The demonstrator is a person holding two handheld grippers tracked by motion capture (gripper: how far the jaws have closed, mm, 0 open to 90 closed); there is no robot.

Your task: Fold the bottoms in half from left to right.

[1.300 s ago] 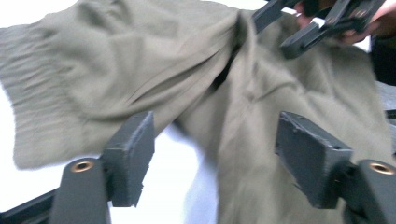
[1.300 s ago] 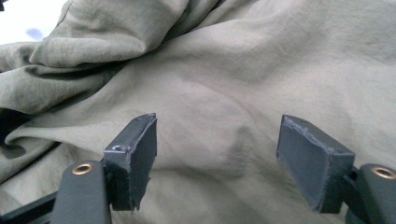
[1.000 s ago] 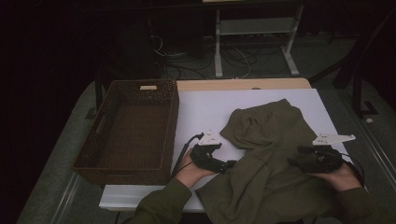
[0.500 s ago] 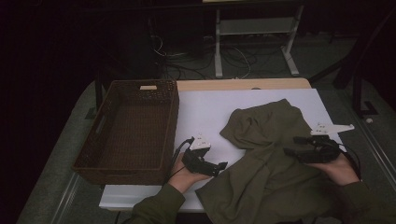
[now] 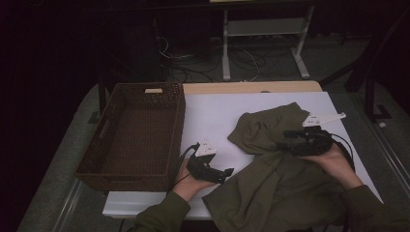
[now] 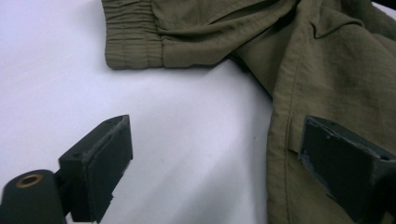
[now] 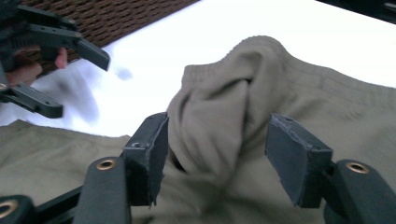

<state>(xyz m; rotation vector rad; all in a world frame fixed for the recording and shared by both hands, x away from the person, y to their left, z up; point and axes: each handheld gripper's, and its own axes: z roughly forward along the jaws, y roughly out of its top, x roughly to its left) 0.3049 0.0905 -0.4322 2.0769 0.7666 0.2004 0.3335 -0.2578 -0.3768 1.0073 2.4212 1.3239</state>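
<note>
Fabric fold [image 7: 219,126] sits between closing right claw [image 7: 217,154] jaws.

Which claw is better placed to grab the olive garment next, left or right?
Right. The right claw already straddles a raised fold of the olive garment, jaws closing. The left claw is open at the garment's edge, mostly over bare white table.

From my seat at the controls the room was dim. The white table [image 5: 212,116] caught most of the light, and beyond its wooden far edge [image 5: 251,87] the floor [image 5: 333,58] lay dark. A white metal stand [image 5: 261,34] stood back there above a tangle of cables [image 5: 193,60].
</note>
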